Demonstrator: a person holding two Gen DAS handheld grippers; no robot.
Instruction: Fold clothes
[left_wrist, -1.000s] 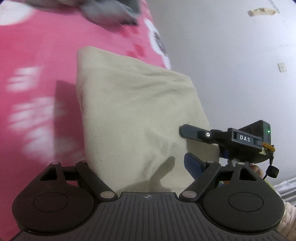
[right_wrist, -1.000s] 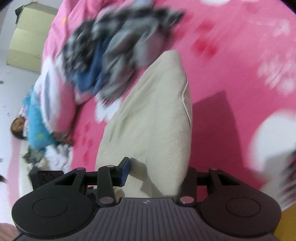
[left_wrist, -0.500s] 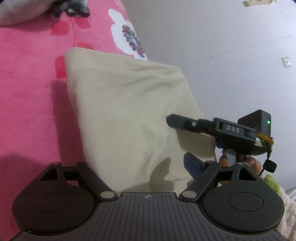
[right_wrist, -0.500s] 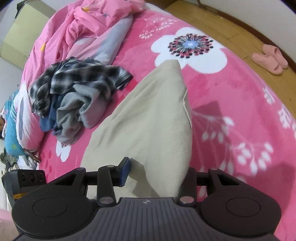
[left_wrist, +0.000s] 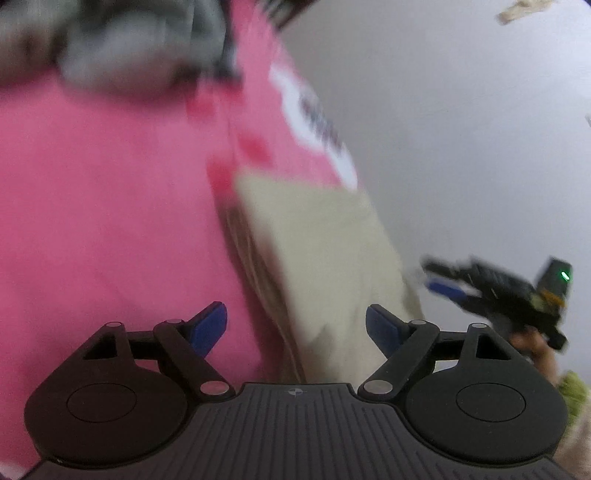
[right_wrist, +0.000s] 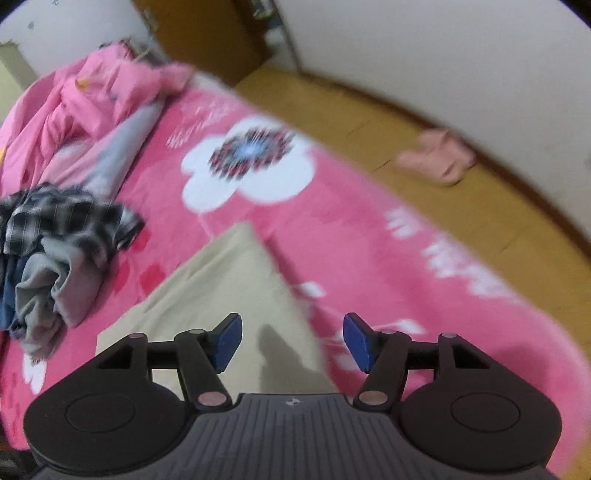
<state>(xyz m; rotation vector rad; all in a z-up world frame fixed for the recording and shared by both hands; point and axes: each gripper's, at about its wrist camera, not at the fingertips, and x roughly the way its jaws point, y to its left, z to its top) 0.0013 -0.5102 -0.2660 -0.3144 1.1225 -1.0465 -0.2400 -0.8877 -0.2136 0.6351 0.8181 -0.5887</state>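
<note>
Both tongs (left_wrist: 295, 328) (right_wrist: 291, 341) let go, right pair opening, empty above the folded tan cloth (right_wrist: 221, 295). Next: grab from the messy pile (right_wrist: 55, 251) beside that cloth.

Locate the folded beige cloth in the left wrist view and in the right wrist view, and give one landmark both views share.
Left wrist view: the folded beige cloth runs from centre down toward the lower middle, right of the pink spread.
Right wrist view: it lies at lower centre, partly behind the open fingers.
Shared landmark: the white flower with a dark centre printed on the pink bedspread, just beyond the cloth's far corner.
</note>
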